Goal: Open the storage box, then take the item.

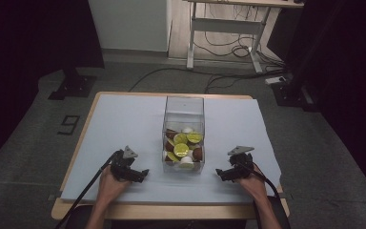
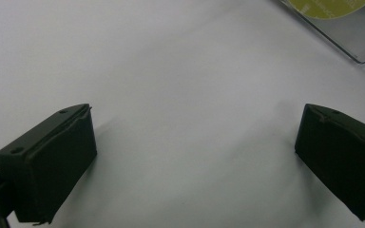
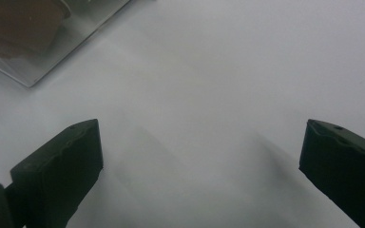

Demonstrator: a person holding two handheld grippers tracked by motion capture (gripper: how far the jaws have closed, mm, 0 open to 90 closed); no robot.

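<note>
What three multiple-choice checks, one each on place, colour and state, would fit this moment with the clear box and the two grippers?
1. Where does the clear box stand?
A. between the grippers
B. at the table's far left corner
C. on the floor

2. What colour is the sheet covering the table?
A. red
B. white
C. black

3. How do the left gripper and right gripper stand?
A. both open and empty
B. both shut on capsules
C. one holding the box

Answers: 1 A, the high view shows a gripper each side; 2 B, pale throughout; 3 A, bare sheet between wide jaws.
</note>
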